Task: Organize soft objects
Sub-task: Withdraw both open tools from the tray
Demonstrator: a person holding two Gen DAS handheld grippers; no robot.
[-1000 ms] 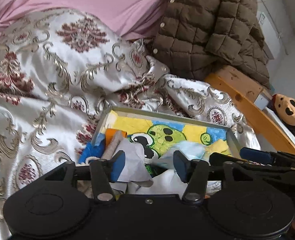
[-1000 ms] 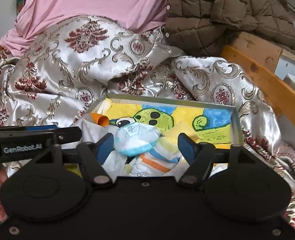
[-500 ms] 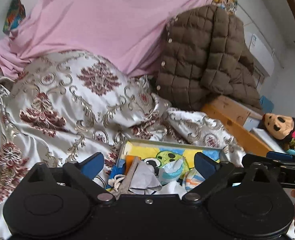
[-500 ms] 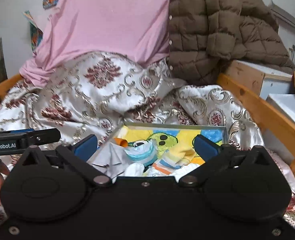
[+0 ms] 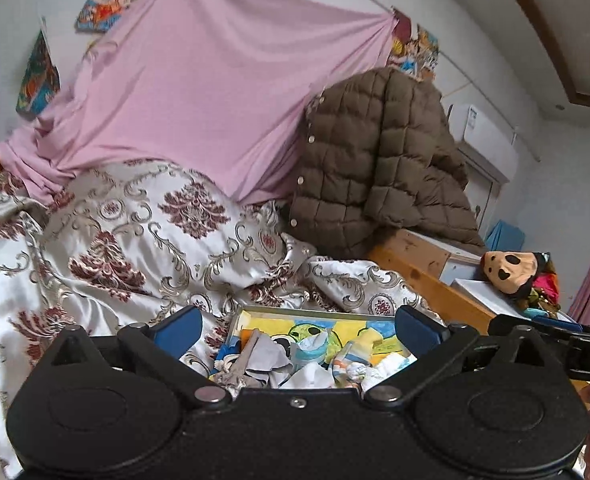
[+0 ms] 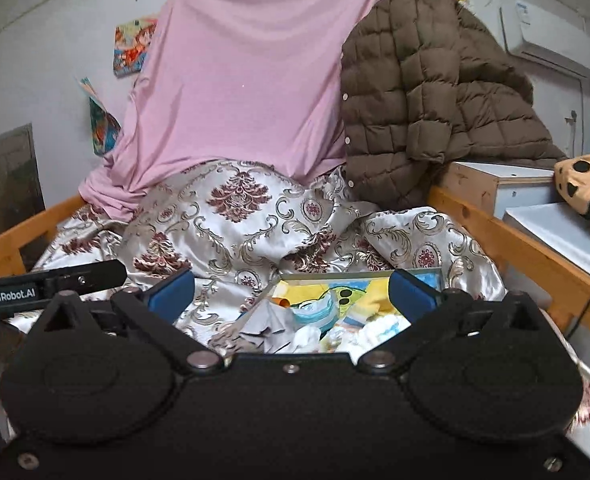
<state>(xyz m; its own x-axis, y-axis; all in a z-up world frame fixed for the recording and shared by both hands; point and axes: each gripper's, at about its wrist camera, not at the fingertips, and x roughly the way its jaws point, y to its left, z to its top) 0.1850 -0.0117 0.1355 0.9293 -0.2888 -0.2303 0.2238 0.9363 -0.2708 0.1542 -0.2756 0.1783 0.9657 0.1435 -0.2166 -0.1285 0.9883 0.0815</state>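
Satin bedspread [image 5: 95,248], pink sheet [image 6: 239,80], wooden bedframe [image 6: 535,248]

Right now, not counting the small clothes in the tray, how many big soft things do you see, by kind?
Pink sheet: 1
Brown jacket: 1
Quilt: 1
Plush toy: 1
Total: 4

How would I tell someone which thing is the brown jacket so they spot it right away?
Start at the big pink sheet hung behind the bed. Immediately to its right, propped upright against the wall at the bed's back corner, is the jacket. It is the only brown, quilted, puffy thing there, with pale snap buttons down its edge; the blanket beneath is shiny and floral.
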